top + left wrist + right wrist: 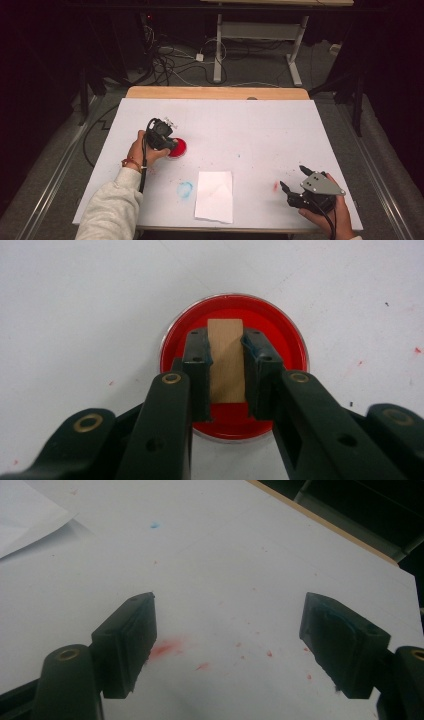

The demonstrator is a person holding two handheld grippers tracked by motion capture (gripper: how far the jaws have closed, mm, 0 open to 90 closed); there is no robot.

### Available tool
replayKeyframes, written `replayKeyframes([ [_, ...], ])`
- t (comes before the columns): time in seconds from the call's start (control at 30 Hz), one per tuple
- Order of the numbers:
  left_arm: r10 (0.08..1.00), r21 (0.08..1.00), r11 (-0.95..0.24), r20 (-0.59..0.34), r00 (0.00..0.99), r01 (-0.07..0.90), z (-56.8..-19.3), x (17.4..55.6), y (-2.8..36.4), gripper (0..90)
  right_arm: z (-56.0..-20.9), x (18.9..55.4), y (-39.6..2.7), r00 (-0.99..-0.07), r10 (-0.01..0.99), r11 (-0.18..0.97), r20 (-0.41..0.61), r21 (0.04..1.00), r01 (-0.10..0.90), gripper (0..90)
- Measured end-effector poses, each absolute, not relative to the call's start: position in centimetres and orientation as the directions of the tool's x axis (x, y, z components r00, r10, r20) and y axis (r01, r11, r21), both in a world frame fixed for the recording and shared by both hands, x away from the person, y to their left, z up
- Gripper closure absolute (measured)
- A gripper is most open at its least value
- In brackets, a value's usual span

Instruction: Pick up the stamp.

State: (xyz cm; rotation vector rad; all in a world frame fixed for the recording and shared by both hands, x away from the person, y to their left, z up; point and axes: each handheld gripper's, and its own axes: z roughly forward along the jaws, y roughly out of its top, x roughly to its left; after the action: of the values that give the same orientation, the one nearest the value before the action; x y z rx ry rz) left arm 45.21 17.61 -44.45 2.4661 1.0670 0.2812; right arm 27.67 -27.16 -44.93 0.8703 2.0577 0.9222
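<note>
The left tool (227,357) is clamped on a wooden block (226,360) standing in a shallow red dish (175,340) at the left of the table (260,125). The block sits between both pads, with its upper end projecting past the fingertips. Risk: if the block is wet with red colour, it may slip in the grip or drip onto the table during transfer; a tilted lift could also drag the dish along. A white paper sheet (214,196) lies near the front edge, beside a blue smear (184,189). The right tool (227,650) rests well apart at the right, jaws spread wide and empty, over a red smear (162,650).
</note>
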Motion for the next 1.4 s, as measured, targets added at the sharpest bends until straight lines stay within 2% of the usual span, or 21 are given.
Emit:
replayKeyframes([
  [0.33, 0.734, 0.534, -0.568, -0.017, 0.679, 0.626, -42.8, 44.2, 18.6, 73.7, -44.9, 27.7, -27.2, -0.527, 0.788, 0.518, -0.32, 0.807, 0.284, 23.4],
  [0.63, 0.702, 0.595, -0.595, 0.058, 0.71, 0.54, -39.5, 42.0, 19.0, 73.8, -44.8, 27.7, -27.1, -0.527, 0.786, 0.519, -0.323, 0.808, 0.279, 23.4],
  [0.87, 0.692, 0.642, -0.58, 0.066, 0.718, 0.501, -37.9, 40.6, 19.1, 73.8, -44.7, 27.7, -27.0, -0.528, 0.785, 0.519, -0.323, 0.809, 0.276, 23.4],
  [1.4, 0.672, 0.661, -0.591, 0.086, 0.736, 0.463, -36.8, 39.6, 19.2, 73.8, -44.9, 28.2, -26.6, -0.533, 0.782, 0.524, -0.323, 0.804, 0.282, 23.4],
])
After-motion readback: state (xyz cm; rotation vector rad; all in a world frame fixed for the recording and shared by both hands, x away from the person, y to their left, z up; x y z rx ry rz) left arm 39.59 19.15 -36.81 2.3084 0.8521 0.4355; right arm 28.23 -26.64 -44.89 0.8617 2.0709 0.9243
